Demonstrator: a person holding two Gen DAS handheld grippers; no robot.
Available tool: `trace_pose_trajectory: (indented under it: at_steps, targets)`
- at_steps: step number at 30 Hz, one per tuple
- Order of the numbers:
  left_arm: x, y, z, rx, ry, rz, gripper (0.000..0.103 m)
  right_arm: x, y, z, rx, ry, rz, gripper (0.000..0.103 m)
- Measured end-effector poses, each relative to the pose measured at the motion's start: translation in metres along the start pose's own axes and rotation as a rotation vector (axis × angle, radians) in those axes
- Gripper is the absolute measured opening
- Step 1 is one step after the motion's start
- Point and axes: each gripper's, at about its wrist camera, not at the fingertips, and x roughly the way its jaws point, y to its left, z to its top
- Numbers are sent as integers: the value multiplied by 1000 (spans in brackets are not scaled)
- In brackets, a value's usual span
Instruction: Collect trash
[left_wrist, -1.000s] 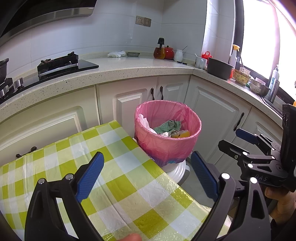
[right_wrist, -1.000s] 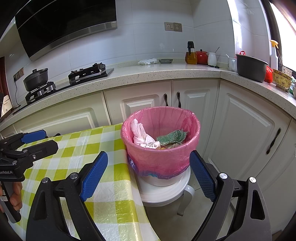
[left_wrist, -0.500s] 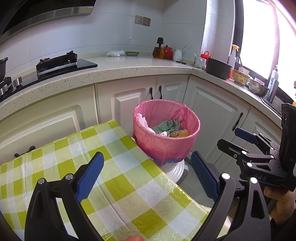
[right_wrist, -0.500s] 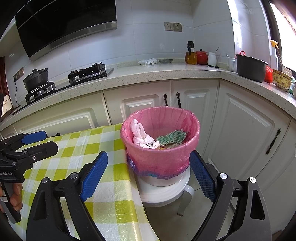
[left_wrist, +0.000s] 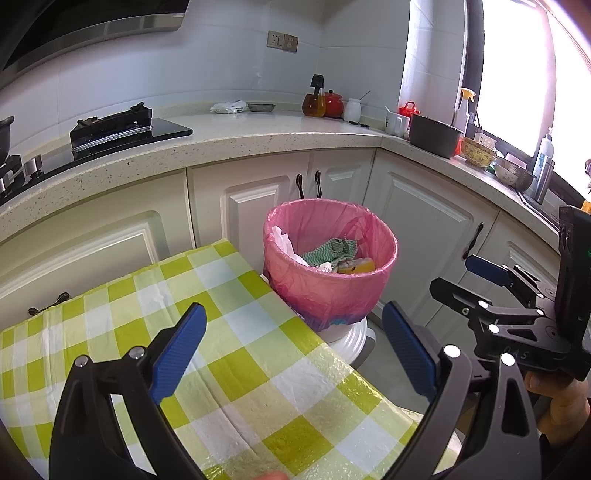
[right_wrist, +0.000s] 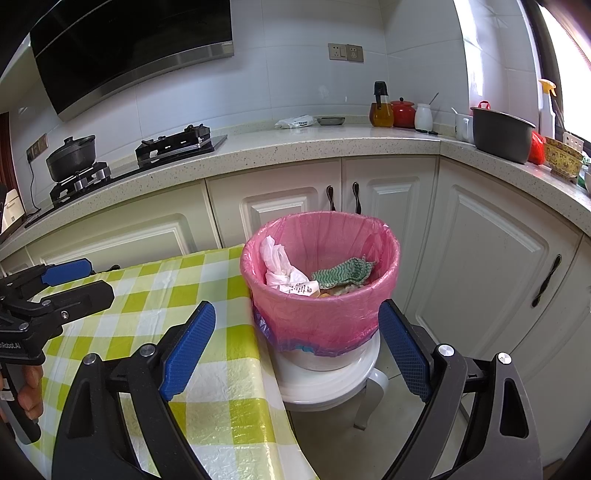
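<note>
A bin lined with a pink bag (left_wrist: 328, 288) (right_wrist: 321, 295) stands on a white stool (right_wrist: 328, 384) just past the table's corner. Inside it lie white crumpled paper (right_wrist: 277, 262), a green patterned cloth (right_wrist: 343, 273) and a yellow piece (left_wrist: 360, 265). My left gripper (left_wrist: 295, 343) hovers open over the green-and-white checked tablecloth (left_wrist: 229, 354), nothing between its blue pads. My right gripper (right_wrist: 299, 350) is open too, in front of the bin and a little short of it. Each gripper shows in the other's view, at the side edge.
White cabinets (right_wrist: 480, 258) run behind and right of the bin under a speckled counter (right_wrist: 295, 144). On the counter are a gas hob (right_wrist: 177, 142), a black pot (right_wrist: 72, 155), bottles and jars (right_wrist: 395, 109), and a grey pot (right_wrist: 502, 134). Floor shows beside the stool.
The left wrist view has shifted very slightly, the bin sitting a touch further left than before. Both grippers stay open and empty; the right view is unchanged.
</note>
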Motion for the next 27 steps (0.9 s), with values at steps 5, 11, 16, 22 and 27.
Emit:
trace_pose_trajectory:
  at_steps: [5, 11, 16, 22, 27]
  targets:
    - [0, -1, 0, 1, 0, 0, 93, 1, 0, 0, 0, 0, 1, 85]
    - [0, -2, 0, 6, -3, -2, 93, 0, 0, 0, 0, 0, 0, 85]
    - [0, -2, 0, 7, -2, -3, 93, 1, -1, -1, 1, 1, 0, 85]
    - [0, -3, 0, 9, -3, -15, 93, 1, -1, -2, 0, 0, 0, 85]
    - [0, -2, 0, 16, -5, -11, 94, 2, -1, -2, 2, 1, -1, 85]
